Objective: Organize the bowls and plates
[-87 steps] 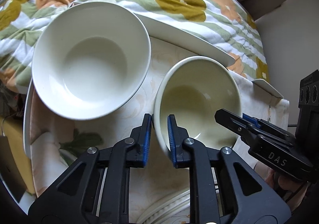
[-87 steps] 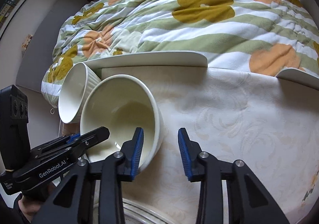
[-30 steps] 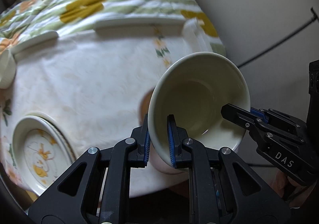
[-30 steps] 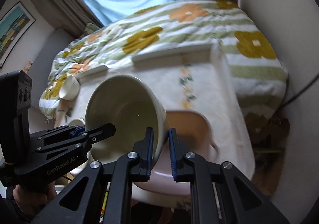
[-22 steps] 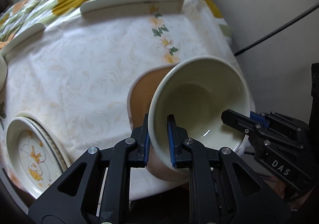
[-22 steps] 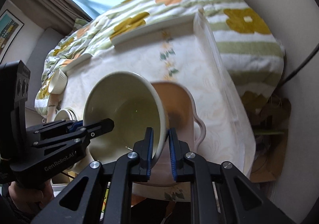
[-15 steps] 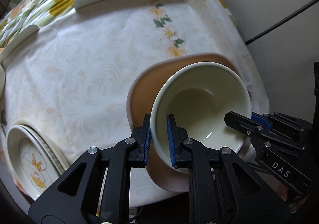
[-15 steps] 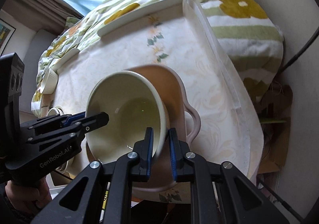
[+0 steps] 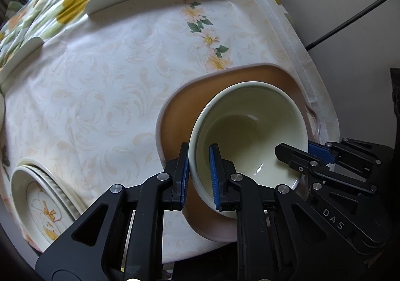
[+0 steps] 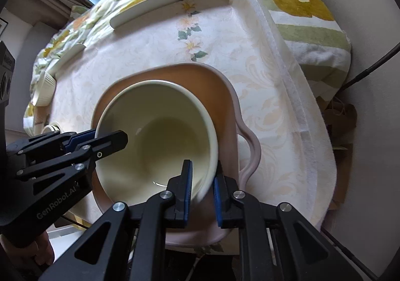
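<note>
— While both tongs pinch its rim, where does the cream bowl [image 9: 250,128] sit?
— Low and right of centre in the left wrist view, over the pink-brown tray [image 9: 180,115]. It is tilted, mouth facing the camera. Whether its base touches the tray floor, I cannot tell.
— And the left gripper [image 9: 198,176]?
— Its blue pads are pressed onto the bowl wall at the near rim, one pad outside, one inside. The right gripper [image 10: 202,189] does the same on the opposite side of the rim, at lower centre of the right wrist view; the rim there is a little blurred.
— Does each tool show in the other's camera?
— Yes. The right one enters from the lower right of the left wrist view, and the left one from the lower left of the right wrist view, with a bit of a hand [image 10: 37,253] under it.
— What about the tray?
— It has a looped handle [image 10: 250,153] on its right side in the right wrist view, and it lies near the table's front right corner, on a pale tablecloth [image 9: 100,95] with a flower sprig.
— Other crockery?
— A stack of plates with a yellow motif [image 9: 42,203] sits at the lower left of the left wrist view. A ribbed cup [image 10: 45,90] stands at the left edge of the right wrist view. Behind the table lies a flowered quilt [image 10: 300,5].
</note>
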A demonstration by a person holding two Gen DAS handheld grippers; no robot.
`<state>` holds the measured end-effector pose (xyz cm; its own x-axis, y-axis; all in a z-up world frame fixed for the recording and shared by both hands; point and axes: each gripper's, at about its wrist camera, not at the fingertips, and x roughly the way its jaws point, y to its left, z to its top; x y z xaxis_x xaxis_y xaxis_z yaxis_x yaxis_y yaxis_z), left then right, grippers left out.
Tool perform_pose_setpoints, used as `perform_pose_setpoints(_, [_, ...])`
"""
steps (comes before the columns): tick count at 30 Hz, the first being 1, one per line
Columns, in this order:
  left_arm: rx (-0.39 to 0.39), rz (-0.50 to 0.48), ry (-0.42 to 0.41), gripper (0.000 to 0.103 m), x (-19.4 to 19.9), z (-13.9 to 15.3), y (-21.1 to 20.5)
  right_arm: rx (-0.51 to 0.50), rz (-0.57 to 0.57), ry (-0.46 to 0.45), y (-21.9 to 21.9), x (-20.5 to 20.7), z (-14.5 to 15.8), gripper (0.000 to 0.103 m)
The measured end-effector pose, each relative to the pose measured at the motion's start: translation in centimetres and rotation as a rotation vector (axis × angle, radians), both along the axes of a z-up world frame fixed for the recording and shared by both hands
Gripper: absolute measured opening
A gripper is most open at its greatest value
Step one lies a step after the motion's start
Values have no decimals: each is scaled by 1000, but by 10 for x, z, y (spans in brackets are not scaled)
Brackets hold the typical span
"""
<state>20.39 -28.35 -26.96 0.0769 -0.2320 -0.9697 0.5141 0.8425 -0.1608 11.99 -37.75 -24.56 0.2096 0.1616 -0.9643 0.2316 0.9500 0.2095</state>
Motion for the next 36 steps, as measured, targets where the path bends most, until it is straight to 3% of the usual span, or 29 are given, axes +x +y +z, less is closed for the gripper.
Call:
perform_pose_setpoints(11, [15,-9,-29,13,-3,6,-2,-32,9,15,3,0,9,14])
perform_pose_setpoints(17, [-9,13,-109,14,-11,38,8,-48,42,-37,4,-8,31,17])
perform_pose_setpoints(18, [-12,20,-128,19,-12,45,11,-38,50,-57,4,-10,36,21])
perform_pose_setpoints(20, [-17,46,-186,42,-17,62,18,-31,65,-97,5,-16,47,32])
perform_pose_setpoints(21, [-22,59,-214,72,-19,70,21,-27,79,-123,6,-21,53,47])
perform_pose_setpoints(22, [-30,74,-245,92,-22,78,26,-25,87,-142,7,-24,58,55])
perform_pose_setpoints(24, [-50,105,-306,96,-29,95,37,-20,109,-190,12,-30,69,73])
perform_pose_setpoints(30, [-57,246,-365,96,-41,126,81,-48,202,-326,31,-44,100,102])
perform_pose_setpoints(36, [-32,433,-420,96,-53,149,140,-58,346,-387,62,-38,117,102])
